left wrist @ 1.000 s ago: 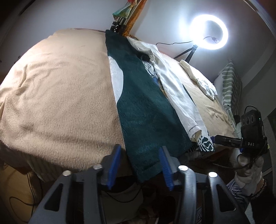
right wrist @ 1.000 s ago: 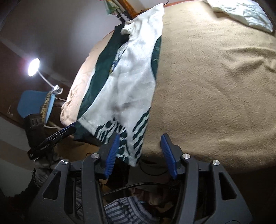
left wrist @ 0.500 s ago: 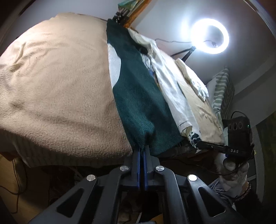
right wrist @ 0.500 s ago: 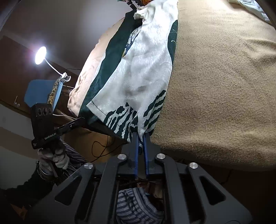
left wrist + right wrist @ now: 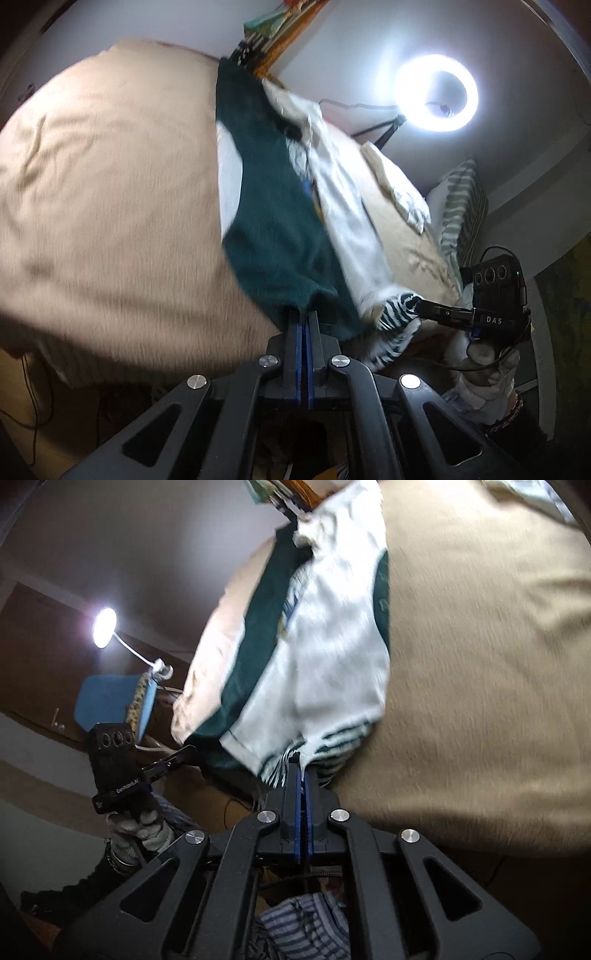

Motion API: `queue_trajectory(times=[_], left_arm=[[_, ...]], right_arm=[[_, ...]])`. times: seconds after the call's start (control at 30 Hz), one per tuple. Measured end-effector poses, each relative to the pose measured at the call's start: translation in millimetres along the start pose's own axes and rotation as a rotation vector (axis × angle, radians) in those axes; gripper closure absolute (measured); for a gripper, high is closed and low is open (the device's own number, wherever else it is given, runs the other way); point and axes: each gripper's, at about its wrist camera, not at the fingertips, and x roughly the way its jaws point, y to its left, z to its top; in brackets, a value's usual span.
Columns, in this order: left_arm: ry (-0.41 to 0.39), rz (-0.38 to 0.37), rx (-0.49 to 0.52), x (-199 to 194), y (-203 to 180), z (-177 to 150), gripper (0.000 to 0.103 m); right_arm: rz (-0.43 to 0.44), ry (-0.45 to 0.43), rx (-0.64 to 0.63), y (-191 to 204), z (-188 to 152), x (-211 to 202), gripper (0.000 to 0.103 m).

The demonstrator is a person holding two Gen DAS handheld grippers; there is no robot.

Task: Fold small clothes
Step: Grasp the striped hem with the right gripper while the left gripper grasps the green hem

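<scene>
A small green and white garment [image 5: 273,221] lies lengthwise on the tan blanket, folded into a long strip. My left gripper [image 5: 303,314] is shut on its dark green bottom hem at the bed's near edge. My right gripper [image 5: 302,766] is shut on the striped green and white hem corner of the same garment [image 5: 325,653]. Each gripper shows in the other view: the right one [image 5: 421,308] beside the striped corner, the left one [image 5: 188,753] at the green edge. The hem is lifted slightly off the edge.
The tan blanket [image 5: 110,192] covers the whole bed. A ring light [image 5: 436,98] stands beyond the bed, with a striped pillow [image 5: 461,210] and a crumpled white cloth [image 5: 402,195] at the right. A lamp [image 5: 105,631] and blue chair [image 5: 107,701] stand at the left.
Both grippers went from open around the hem to shut on it, and have since pulled it a little up and forward over the bed edge. The views are motion-blurred.
</scene>
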Motion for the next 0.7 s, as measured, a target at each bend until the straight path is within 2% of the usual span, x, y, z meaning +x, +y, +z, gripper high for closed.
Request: queue_trajectory(times=[0.2, 0.4, 0.53, 0.7], left_arm=[[-0.081, 0.023, 0.042, -7.3, -8.9, 46.7, 0.103], [-0.134, 0.057, 0.067, 7.5, -11.0, 92.8, 0.103], [-0.152, 0.076, 0.067, 24.0, -6.7, 119.8, 0.103], [-0.145, 0.117, 0.038, 52.5, 12.0, 147.3, 0.103]], right_arm=[[0.008, -0.078, 0.001, 1.7, 43.6, -12.2, 0.100], [-0.008, -0.150, -0.001, -0.9, 91.7, -8.2, 0.100], [-0.023, -0.189, 0.028, -10.7, 124.9, 1.1, 0.100], [-0.062, -0.193, 0.069, -25.5, 159.1, 23.9, 0.100]])
